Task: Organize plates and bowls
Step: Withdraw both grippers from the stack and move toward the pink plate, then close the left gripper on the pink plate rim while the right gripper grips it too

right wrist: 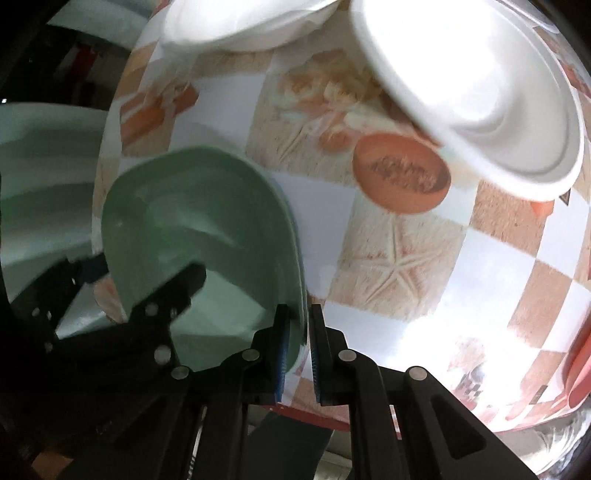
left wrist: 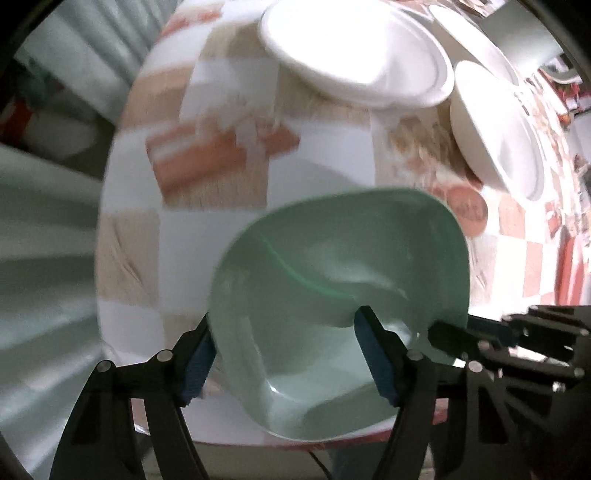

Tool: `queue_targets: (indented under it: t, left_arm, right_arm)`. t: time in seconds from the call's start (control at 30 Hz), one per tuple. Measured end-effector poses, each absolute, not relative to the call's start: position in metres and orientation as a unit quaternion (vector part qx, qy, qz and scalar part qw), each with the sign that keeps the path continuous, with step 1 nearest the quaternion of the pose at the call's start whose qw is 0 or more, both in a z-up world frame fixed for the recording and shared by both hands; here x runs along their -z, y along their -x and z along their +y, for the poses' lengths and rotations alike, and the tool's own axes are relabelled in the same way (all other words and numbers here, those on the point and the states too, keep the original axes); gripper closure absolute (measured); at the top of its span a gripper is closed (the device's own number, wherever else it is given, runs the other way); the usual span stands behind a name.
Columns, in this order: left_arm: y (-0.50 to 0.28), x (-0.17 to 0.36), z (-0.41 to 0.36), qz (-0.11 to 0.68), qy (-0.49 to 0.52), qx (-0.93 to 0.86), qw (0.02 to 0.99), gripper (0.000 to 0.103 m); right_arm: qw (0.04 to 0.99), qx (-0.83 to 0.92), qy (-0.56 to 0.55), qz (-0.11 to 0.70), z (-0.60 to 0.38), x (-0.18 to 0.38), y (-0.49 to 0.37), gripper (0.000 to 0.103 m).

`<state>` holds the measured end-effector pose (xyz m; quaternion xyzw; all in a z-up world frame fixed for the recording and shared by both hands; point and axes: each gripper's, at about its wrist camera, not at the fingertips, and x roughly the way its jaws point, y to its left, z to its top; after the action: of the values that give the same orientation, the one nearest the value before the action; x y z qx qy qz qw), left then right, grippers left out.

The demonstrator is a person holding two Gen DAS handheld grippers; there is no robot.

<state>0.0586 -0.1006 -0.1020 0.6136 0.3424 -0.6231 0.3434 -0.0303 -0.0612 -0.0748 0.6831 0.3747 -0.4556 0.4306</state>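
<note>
A pale green bowl (left wrist: pixel 332 280) is held above the near edge of the checked tablecloth (left wrist: pixel 140 206). My left gripper (left wrist: pixel 284 354) is open, one finger outside the bowl's left wall, one finger inside. My right gripper (right wrist: pixel 298 343) is shut on the green bowl's (right wrist: pixel 192 236) right rim; it shows in the left wrist view at the bowl's right edge (left wrist: pixel 480 336). A white plate (left wrist: pixel 354 51) and a white bowl (left wrist: pixel 498 129) lie farther back; both show in the right wrist view, the plate (right wrist: pixel 243 22) and the bowl (right wrist: pixel 480 96).
The tablecloth (right wrist: pixel 406 258) has orange, beige and white squares with a starfish print. Another white dish (left wrist: pixel 476 40) lies behind the plate. An orange-red object (right wrist: pixel 580 369) sits at the right edge. Pale green curtains (left wrist: pixel 44 258) hang beyond the table's left side.
</note>
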Motion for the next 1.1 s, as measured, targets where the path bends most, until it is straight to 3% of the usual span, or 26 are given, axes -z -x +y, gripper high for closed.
queue_targets:
  t: [0.1,0.13,0.17,0.2,0.23,0.53,0.6,1.1]
  left_arm:
    - [-0.057,0.09,-0.094,0.323,-0.617,0.626,0.351,0.024]
    - [-0.058,0.086,-0.09,0.318,-0.619,0.626,0.352,0.024]
    - [-0.061,0.081,-0.083,0.311,-0.621,0.625,0.357,0.022]
    - [-0.064,0.076,-0.078,0.307,-0.621,0.625,0.36,0.016]
    - [-0.067,0.072,-0.072,0.31,-0.619,0.626,0.358,0.013]
    - [-0.053,0.028,-0.016,0.315,-0.623,0.654,0.29,0.011]
    - [-0.04,0.021,-0.011,0.308,-0.626,0.664,0.269,0.011]
    - [0.091,0.033,0.0,0.152,-0.678,0.707,0.131,0.011]
  right_arm:
    - [0.435,0.461,-0.673,0.381,-0.057,0.068,0.035,0.088]
    - [0.436,0.464,-0.667,0.387,-0.054,0.064,0.037,0.071]
    - [0.437,0.464,-0.665,0.389,-0.051,0.061,0.039,0.033]
    - [0.435,0.466,-0.662,0.394,-0.046,0.059,0.043,0.019]
    - [0.439,0.472,-0.657,0.391,-0.041,0.051,0.05,0.011]
    - [0.403,0.507,-0.676,0.352,0.014,0.024,0.128,0.011]
    - [0.39,0.515,-0.685,0.337,0.019,0.018,0.143,0.0]
    - [0.265,0.597,-0.732,0.193,0.137,-0.008,0.25,0.0]
